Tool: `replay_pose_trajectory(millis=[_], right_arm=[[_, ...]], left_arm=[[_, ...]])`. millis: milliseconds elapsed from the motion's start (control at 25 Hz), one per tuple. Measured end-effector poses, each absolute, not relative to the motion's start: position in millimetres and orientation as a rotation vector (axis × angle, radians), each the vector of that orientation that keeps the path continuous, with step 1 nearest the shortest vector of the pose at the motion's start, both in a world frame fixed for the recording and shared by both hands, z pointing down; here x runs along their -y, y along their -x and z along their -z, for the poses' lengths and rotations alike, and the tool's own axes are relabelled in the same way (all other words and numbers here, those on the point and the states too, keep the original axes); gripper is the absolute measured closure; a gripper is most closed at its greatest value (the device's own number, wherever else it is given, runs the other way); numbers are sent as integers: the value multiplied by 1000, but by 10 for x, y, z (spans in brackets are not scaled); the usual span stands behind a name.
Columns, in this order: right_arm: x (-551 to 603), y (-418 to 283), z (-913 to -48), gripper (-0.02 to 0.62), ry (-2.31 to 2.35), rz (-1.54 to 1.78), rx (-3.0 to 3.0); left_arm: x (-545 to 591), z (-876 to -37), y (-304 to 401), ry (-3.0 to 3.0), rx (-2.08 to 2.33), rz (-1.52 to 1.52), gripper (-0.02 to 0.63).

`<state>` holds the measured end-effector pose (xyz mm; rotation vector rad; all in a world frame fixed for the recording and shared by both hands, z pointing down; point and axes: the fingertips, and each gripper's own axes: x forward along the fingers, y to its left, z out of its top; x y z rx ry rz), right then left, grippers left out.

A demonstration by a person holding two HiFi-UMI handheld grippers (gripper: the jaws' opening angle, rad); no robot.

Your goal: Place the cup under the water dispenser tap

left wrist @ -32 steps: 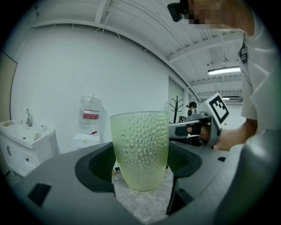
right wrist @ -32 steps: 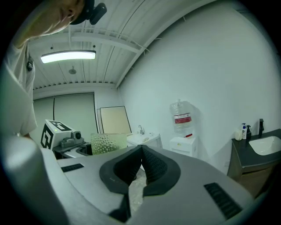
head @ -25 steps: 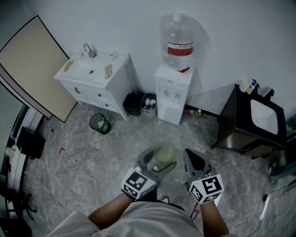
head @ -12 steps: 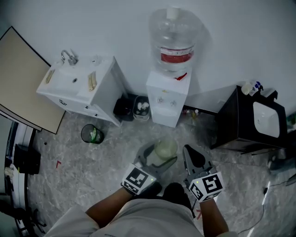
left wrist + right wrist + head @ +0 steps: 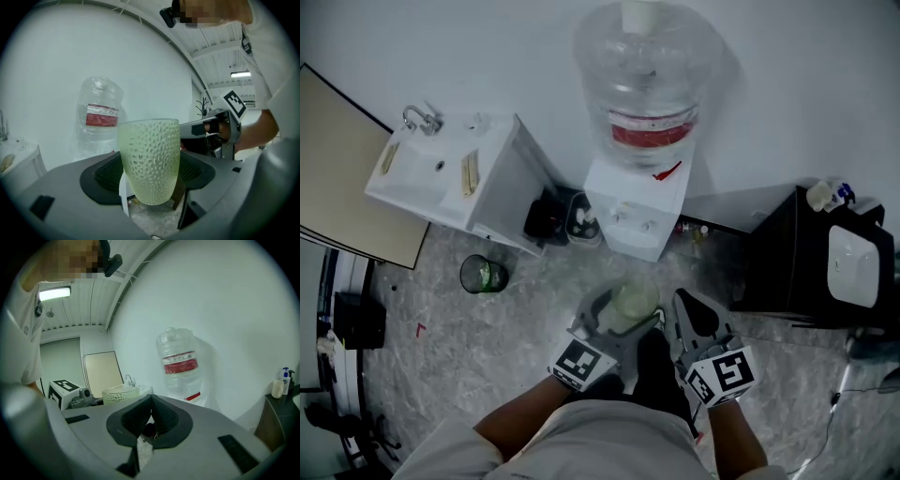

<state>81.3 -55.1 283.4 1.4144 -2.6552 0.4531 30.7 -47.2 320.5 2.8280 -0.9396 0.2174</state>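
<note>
Closer now, the water dispenser (image 5: 630, 202) stands ahead of both jaws. The left gripper (image 5: 617, 323) clamps the cup (image 5: 150, 159) upright between its jaws. The right gripper (image 5: 150, 409) is pinched shut and empty. A hurried approach could knock the rim against the dispenser's front and tilt the cup.

The cup (image 5: 150, 159) is a pale green, translucent tumbler with a dimpled wall, wider at the rim than at the base. It stands upright, clamped by its lower half between the fingers (image 5: 104, 176) of the left gripper (image 5: 623, 314), clear of the floor. The water dispenser (image 5: 636, 202) is a white cabinet against the wall, topped by an upturned clear bottle (image 5: 647, 84) with a red label. Two small taps (image 5: 623, 217) sit on its front. The cup is in front of the dispenser, apart from it.
</note>
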Motion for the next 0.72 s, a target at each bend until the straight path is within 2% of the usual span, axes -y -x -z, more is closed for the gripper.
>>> replay_pose_trajectory(millis=[360, 720], right_arm=[[1673, -1043, -3241, 578, -1296, -462, 2692], [2088, -1046, -4545, 578, -1364, -516, 2665]], left_arm=[[1492, -3912, -527, -2847, 1011, -290, 262], [1962, -6201, -406, -2821, 962, -434, 262]])
